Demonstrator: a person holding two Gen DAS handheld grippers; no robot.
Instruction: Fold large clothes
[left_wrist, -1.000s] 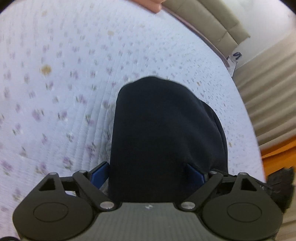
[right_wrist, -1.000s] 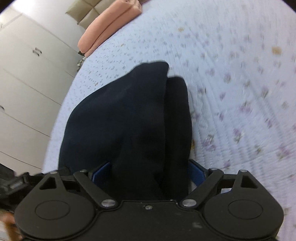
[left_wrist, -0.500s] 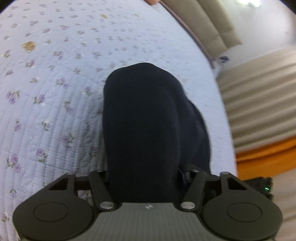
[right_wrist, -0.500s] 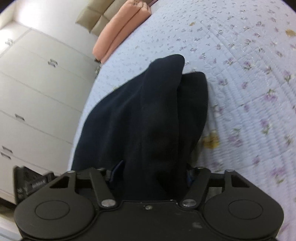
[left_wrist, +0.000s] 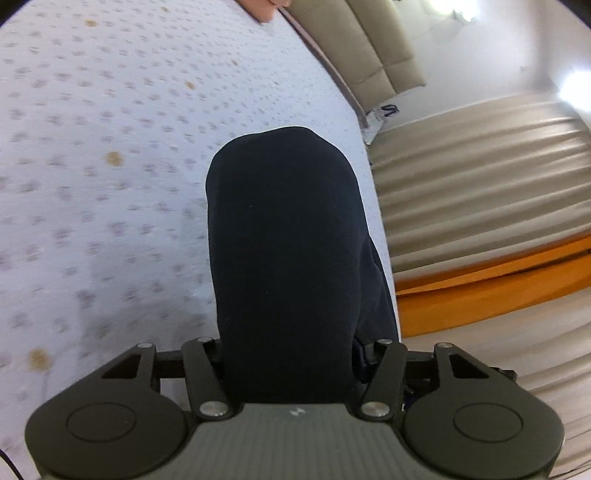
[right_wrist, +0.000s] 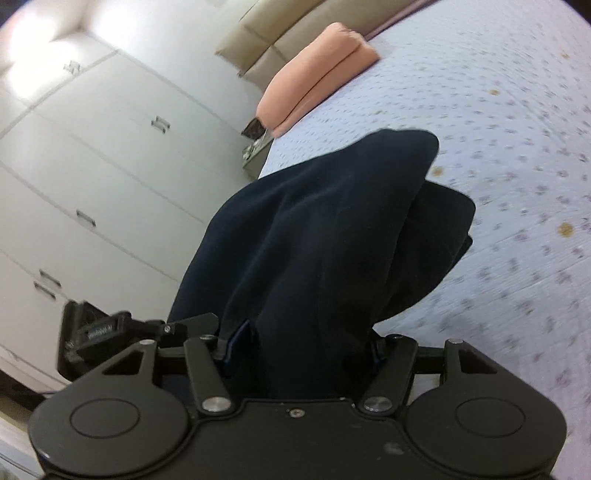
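**Dark garment pinched over floral bedspread**

Pale quilted bedspread (left_wrist: 110, 166) with small purple flowers filled the left of the left view and the right of the right view, blurred. Beige headboard (left_wrist: 354, 48) upper centre, pleated curtain (left_wrist: 480, 177) at right; white wardrobe doors (right_wrist: 92, 177) at left of right view. Peach pillow (right_wrist: 314, 70) lay upper centre — on the bed's far edge. Navy garment (left_wrist: 288, 251) bulged mid-frame, blocking the bed beyond. Left gripper (left_wrist: 291, 354) pinched it; right gripper (right_wrist: 306, 347) likewise clamped the cloth (right_wrist: 325, 236) — fingertips mostly buried.
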